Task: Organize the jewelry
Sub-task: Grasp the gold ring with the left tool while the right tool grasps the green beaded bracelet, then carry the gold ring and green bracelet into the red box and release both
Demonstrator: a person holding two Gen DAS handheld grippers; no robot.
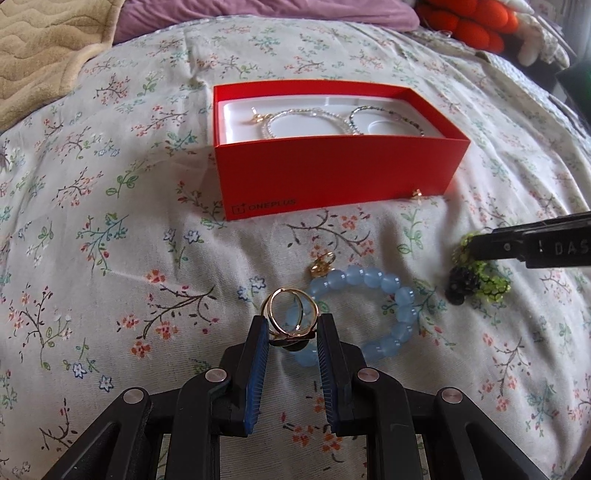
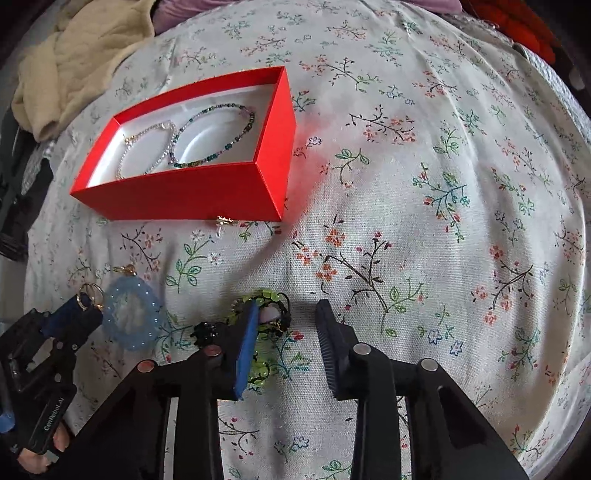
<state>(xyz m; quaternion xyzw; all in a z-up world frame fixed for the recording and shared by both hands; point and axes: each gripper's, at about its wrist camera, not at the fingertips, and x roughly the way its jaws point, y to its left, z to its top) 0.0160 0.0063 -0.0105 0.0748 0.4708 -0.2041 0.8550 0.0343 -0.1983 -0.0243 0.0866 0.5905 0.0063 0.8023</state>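
Observation:
A red box (image 1: 332,173) (image 2: 177,192) lies open on the flowered bedspread and holds a clear bead bracelet (image 1: 280,122) (image 2: 147,147) and a dark bead bracelet (image 1: 388,118) (image 2: 214,136). My left gripper (image 1: 291,325) (image 2: 86,306) is shut on a gold ring (image 1: 290,312), just above a blue bead bracelet (image 1: 373,314) (image 2: 133,317). My right gripper (image 2: 286,314) is open, its left finger over a green and black beaded piece (image 1: 480,277) (image 2: 266,306). A small gold earring (image 1: 417,194) (image 2: 225,221) lies against the box front.
A gold charm (image 1: 323,264) (image 2: 125,271) sits at the blue bracelet's far end. A beige blanket (image 1: 44,48) (image 2: 81,59) and a purple pillow (image 1: 266,14) lie beyond the box. An orange plush (image 1: 472,22) is at the far right.

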